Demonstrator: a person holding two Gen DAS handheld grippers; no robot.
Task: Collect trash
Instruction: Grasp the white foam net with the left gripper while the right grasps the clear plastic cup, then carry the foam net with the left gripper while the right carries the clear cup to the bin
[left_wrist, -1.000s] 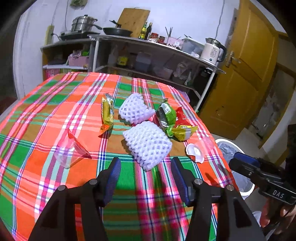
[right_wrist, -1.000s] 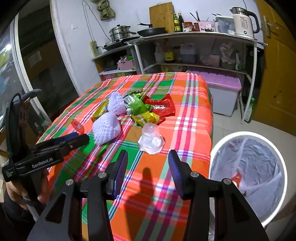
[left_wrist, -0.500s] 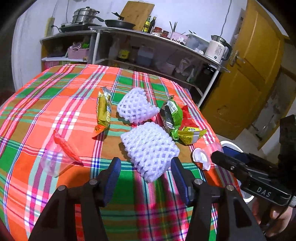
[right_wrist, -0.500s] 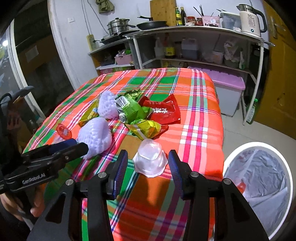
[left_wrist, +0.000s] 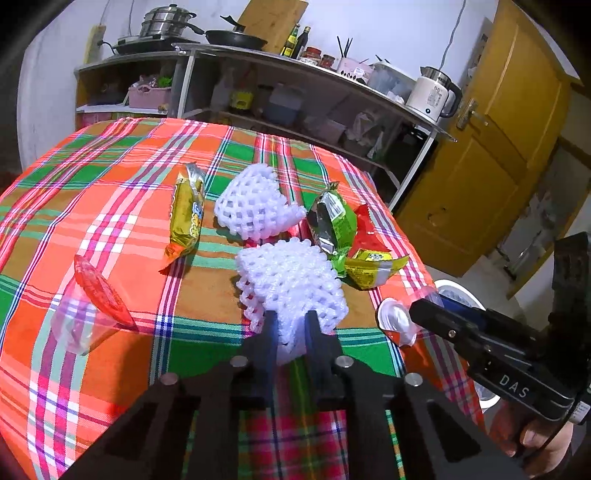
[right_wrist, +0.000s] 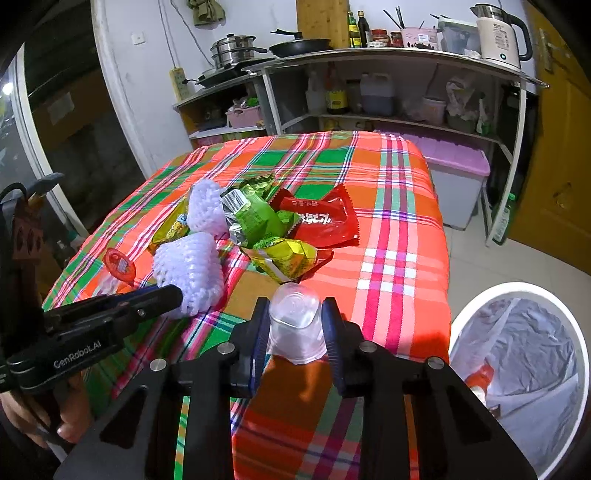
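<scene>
My left gripper (left_wrist: 291, 328) is shut on the near edge of a white foam fruit net (left_wrist: 291, 280) that lies on the plaid tablecloth (left_wrist: 110, 177). My right gripper (right_wrist: 295, 332) has an upturned clear plastic cup (right_wrist: 293, 317) between its jaws, which are closing, and both pads touch its sides. A second foam net (left_wrist: 255, 206), a yellow wrapper (left_wrist: 186, 218), a green wrapper (left_wrist: 332, 221), a red wrapper (right_wrist: 321, 221) and a yellow-green wrapper (left_wrist: 373, 266) lie behind. A clear cup with a red lid (left_wrist: 88, 306) lies on its side at the left.
A round bin with a white liner (right_wrist: 524, 369) stands on the floor off the table's right corner, with some trash in it. Behind the table are a metal shelf (right_wrist: 388, 59) with pots and a kettle, a purple-lidded box (right_wrist: 458, 166) and a yellow door (left_wrist: 498, 147).
Both grippers moved forward and down a little. The left jaws closed on the near foam net. The right jaws narrowed around the clear cup.
</scene>
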